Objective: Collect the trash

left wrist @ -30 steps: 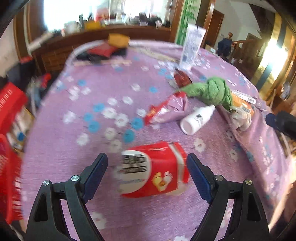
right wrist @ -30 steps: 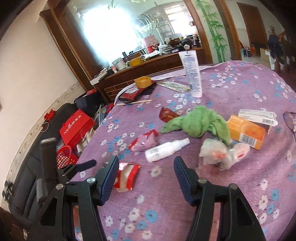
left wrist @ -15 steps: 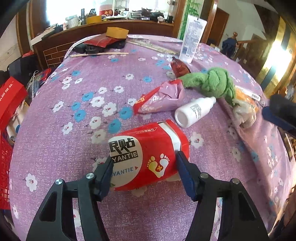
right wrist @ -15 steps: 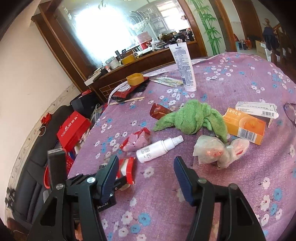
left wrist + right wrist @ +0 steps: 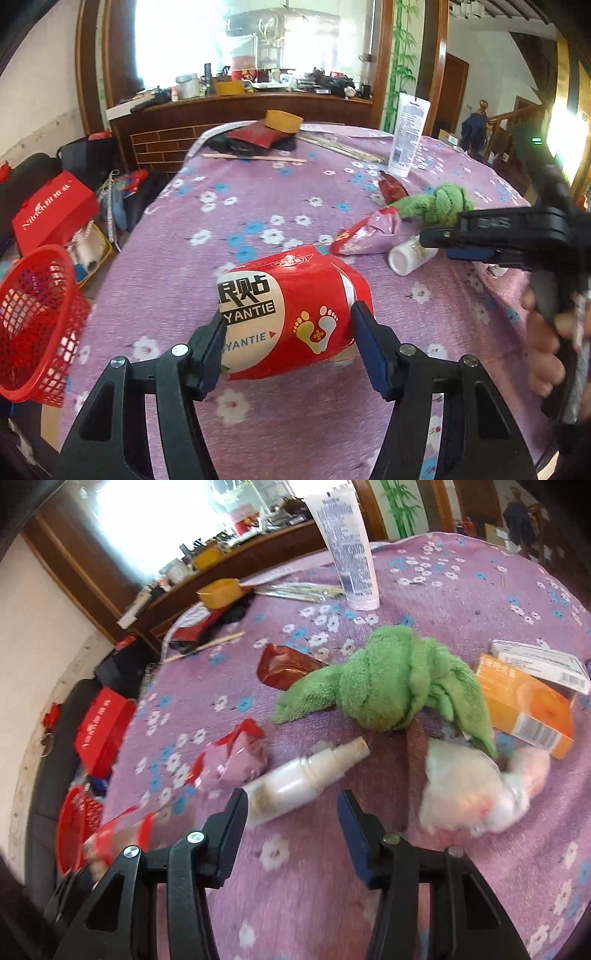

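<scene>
Left gripper (image 5: 288,332) pinches the red foil packet (image 5: 291,314) between its pads, jaws closed partway onto the glossy, crumpled pouch, which appears lifted clear of the purple flowered tablecloth (image 5: 295,192). Red mesh basket (image 5: 33,325) sits low off the table's left edge, likely the bin; its contents are too hard to read, so this may be an early pick. Right gripper (image 5: 291,812) hangs wide open and empty, just short of the white spray bottle (image 5: 303,779), a smooth plastic cylinder lying on its side. Beside the bottle: a pink-and-red crumpled wrapper (image 5: 232,757) and a soft, translucent plastic wad (image 5: 476,786). Beyond, a knotted green terry cloth (image 5: 388,686), an orange carton (image 5: 524,705) with a white box (image 5: 539,664) against it, and a dark red foil scrap (image 5: 284,664). Farthest, a tall white tube (image 5: 347,546) stands on its cap. Most of the litter is still on the table.
</scene>
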A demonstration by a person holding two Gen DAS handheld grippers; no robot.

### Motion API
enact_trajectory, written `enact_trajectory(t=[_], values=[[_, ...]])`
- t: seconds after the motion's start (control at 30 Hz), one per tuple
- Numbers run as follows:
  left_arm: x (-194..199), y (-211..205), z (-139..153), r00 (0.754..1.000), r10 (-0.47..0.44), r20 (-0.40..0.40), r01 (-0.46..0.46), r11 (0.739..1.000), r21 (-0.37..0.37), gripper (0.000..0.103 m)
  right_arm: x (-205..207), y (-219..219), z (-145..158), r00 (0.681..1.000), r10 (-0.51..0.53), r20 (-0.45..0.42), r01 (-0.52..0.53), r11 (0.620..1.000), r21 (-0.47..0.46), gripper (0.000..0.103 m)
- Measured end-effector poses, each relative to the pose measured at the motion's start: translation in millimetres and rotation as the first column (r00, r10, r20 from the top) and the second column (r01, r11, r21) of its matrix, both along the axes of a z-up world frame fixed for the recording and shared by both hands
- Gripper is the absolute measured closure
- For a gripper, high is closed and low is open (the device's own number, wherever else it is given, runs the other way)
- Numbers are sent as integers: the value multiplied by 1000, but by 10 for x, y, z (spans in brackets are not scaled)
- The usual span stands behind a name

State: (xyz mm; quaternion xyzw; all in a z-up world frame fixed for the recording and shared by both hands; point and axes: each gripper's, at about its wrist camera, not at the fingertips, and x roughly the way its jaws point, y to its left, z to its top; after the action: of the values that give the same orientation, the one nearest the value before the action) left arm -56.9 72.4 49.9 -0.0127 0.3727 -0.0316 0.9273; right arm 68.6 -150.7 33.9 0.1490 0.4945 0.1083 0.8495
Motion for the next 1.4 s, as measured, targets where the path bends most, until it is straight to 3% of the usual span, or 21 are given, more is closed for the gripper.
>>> enact_trajectory(t=[0.33, 0.37, 0.57, 0.73, 0.87, 1.07, 1.4], values=[[-104, 143, -34, 999, 39, 36, -40, 999, 16, 40, 191, 409, -171, 999, 52, 14, -51, 996, -78, 58], [-105, 159, -42, 998, 48, 40, -49, 999, 13, 40, 166, 451, -157, 997, 63, 49, -56, 991, -119, 64], [-101, 231, -67, 996, 75, 52, -74, 997, -12, 40, 16, 521, -79, 981, 150, 126, -129, 979, -159, 69], [-107, 200, -78, 994, 93, 62, -94, 995, 17, 40, -300, 607, 270, 926, 204, 317, -155, 973, -173, 70], [-113, 193, -78, 993, 99, 66, -101, 995, 26, 40, -467, 675, 427, 882, 242, 404, -202, 969, -140, 70], [-115, 220, -90, 993, 102, 63, -104, 994, 23, 40, -563, 739, 434, 861, 282, 423, -248, 959, -133, 70], [-121, 219, -84, 993, 99, 63, -100, 995, 16, 40, -572, 705, 395, 870, 275, 410, -244, 961, -128, 70]])
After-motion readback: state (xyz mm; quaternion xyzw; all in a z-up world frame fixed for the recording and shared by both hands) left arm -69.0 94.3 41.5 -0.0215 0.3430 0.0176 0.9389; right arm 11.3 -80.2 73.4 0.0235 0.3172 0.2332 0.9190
